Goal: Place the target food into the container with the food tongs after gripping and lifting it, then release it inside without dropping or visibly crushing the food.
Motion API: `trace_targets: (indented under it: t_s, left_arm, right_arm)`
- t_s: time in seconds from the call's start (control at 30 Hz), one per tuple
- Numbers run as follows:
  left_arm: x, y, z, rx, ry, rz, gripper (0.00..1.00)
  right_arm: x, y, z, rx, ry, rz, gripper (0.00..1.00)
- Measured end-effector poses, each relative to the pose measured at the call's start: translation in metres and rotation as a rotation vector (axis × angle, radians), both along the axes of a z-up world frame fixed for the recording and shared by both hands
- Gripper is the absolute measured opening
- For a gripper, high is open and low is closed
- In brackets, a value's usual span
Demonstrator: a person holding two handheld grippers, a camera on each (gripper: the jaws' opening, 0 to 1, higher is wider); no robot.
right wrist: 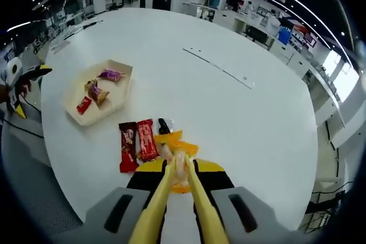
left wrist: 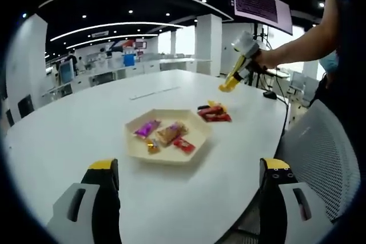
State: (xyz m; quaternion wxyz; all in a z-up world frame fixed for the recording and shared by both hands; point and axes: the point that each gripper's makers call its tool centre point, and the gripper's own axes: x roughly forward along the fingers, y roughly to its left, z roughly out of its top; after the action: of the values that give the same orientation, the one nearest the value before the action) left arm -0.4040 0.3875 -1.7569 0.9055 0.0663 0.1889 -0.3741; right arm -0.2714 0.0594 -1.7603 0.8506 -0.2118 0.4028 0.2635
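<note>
The right gripper (right wrist: 178, 170) clamps yellow food tongs (right wrist: 171, 201), whose tips pinch a pale snack (right wrist: 178, 163), possibly wrapped, above the loose packets (right wrist: 137, 141). The left gripper (left wrist: 189, 178) hangs open near the tray (left wrist: 197, 141), which holds 4 snacks (left wrist: 163, 135).

White oval table (left wrist: 86, 124) carries a beige hexagonal tray (left wrist: 195, 154); loose snack packets (left wrist: 214, 112) at its two o'clock.
</note>
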Motion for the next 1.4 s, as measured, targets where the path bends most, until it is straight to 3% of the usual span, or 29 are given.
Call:
trace_targets:
  t_s: [0.23,0.63,0.93,1.0,1.4]
  left_arm:
    - [0.001,0.001,0.001,-0.001,-0.005,0.004,0.99]
    - [0.002,0.001,0.003,-0.001,-0.016,0.010,0.99]
    - [0.002,0.000,0.006,0.006,-0.041,0.005,1.00]
    - [0.001,0.000,0.002,0.013,-0.018,0.003,1.00]
    - [0.000,-0.001,0.001,0.018,-0.020,-0.006,0.99]
  right_arm:
    - [0.007,0.024,0.011,-0.004,-0.010,0.048,0.17]
    - [0.025,0.104,0.029,0.024,-0.045,0.168,0.17]
    - [0.026,0.161,0.017,0.016,-0.021,0.263,0.17]
    - [0.027,0.172,0.014,0.017,-0.016,0.275,0.17]
    - [0.031,0.212,0.003,0.026,-0.012,0.315,0.18]
